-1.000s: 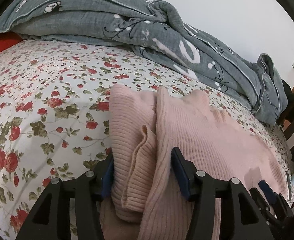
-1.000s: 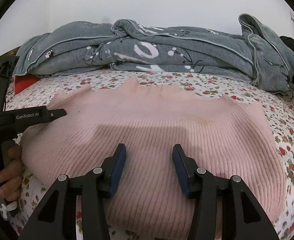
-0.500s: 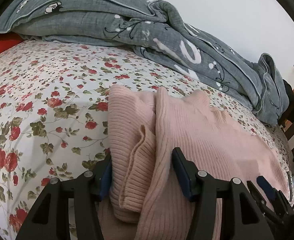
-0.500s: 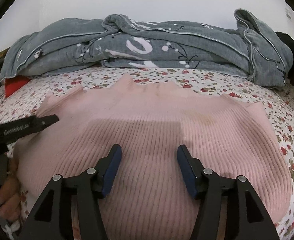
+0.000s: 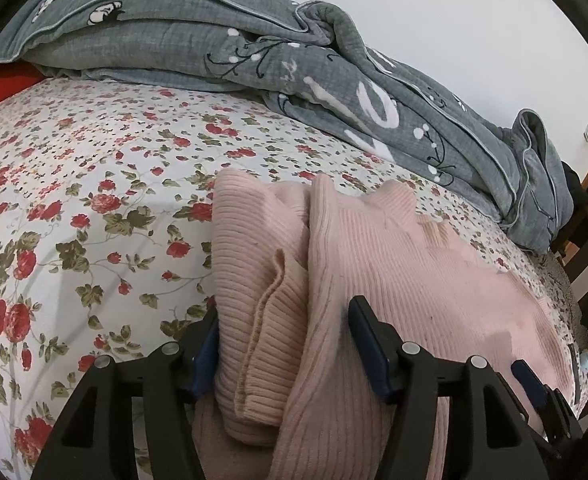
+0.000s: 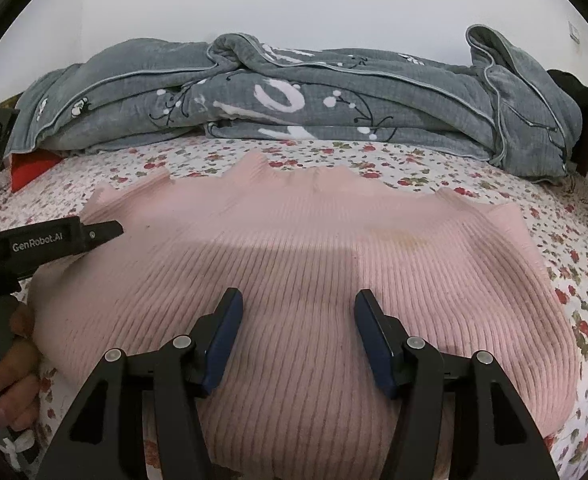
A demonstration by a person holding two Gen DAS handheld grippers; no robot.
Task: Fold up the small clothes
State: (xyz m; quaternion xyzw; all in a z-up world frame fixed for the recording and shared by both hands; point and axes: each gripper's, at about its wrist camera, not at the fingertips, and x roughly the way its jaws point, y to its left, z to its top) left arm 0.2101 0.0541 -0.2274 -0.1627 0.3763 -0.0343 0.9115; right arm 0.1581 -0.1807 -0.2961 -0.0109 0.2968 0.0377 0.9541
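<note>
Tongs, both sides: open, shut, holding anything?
Left tongs: just been opening, bunched edge of the pink sweater between them, grip unclear.
Right tongs: open over the sweater, holding nothing.

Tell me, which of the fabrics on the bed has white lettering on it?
The grey quilt bunched along the wall. The pink ribbed sweater in front is plain, and the bedsheet carries only small red flowers.

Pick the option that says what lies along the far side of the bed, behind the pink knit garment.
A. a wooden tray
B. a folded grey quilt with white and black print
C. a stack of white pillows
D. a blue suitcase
B: a bunched grey quilt with white lettering and black sprigs runs along the wall side of the floral sheet, beyond the pink knit garment.
</note>
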